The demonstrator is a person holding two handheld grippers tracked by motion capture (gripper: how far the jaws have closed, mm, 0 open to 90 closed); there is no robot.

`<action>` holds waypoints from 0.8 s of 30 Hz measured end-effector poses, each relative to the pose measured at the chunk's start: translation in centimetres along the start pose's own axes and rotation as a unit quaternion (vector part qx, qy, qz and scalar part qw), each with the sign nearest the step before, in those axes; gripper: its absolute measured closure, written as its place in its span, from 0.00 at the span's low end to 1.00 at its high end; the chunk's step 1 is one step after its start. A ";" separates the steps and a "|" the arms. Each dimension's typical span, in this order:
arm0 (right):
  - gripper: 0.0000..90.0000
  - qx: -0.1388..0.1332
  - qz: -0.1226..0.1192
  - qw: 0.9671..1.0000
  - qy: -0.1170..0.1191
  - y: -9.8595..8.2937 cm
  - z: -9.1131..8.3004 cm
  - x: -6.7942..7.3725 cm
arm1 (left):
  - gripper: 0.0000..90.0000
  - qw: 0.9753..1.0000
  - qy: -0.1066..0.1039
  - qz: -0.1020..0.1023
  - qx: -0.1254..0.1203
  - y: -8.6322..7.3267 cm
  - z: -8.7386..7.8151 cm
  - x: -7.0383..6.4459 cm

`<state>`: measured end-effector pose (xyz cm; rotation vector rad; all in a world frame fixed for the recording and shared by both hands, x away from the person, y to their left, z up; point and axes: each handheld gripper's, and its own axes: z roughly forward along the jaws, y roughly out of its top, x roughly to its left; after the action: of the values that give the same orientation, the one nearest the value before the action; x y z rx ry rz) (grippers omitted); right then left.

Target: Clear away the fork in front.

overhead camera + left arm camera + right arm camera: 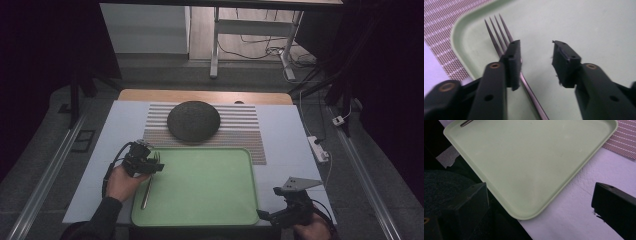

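Note:
A metal fork lies along the left side of the green tray, tines pointing away from me. My left gripper hovers over the fork's neck. In the left gripper view it is open. The fork runs beside and under the left jaw, and nothing is clamped. My right gripper is at the tray's near right corner. It stands wide open, with the tray's corner between the jaws. The fork's handle end shows far off.
A dark round dish sits on a striped placemat behind the tray. The white table top has bare room to the right. A power strip lies off its right edge. Table legs and cables stand beyond.

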<state>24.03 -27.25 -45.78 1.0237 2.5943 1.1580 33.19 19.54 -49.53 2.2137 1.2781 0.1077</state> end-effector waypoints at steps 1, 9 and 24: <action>0.02 0.000 0.001 1.000 0.000 0.0 0.0 0.0 | 0.61 1.000 -0.003 0.001 -0.006 0.0 -0.2 0.0; 0.02 0.002 0.009 1.000 0.000 0.0 0.0 -0.2 | 0.42 0.999 -0.022 0.005 -0.043 -0.6 -1.6 -0.6; 0.02 0.003 0.011 1.000 -0.001 0.0 0.0 -0.2 | 0.08 0.995 -0.047 0.026 -0.089 -3.4 -5.4 -2.3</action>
<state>24.13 -27.38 -45.82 1.0562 2.5927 1.1529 27.44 21.33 -46.30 2.0751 1.1160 0.1296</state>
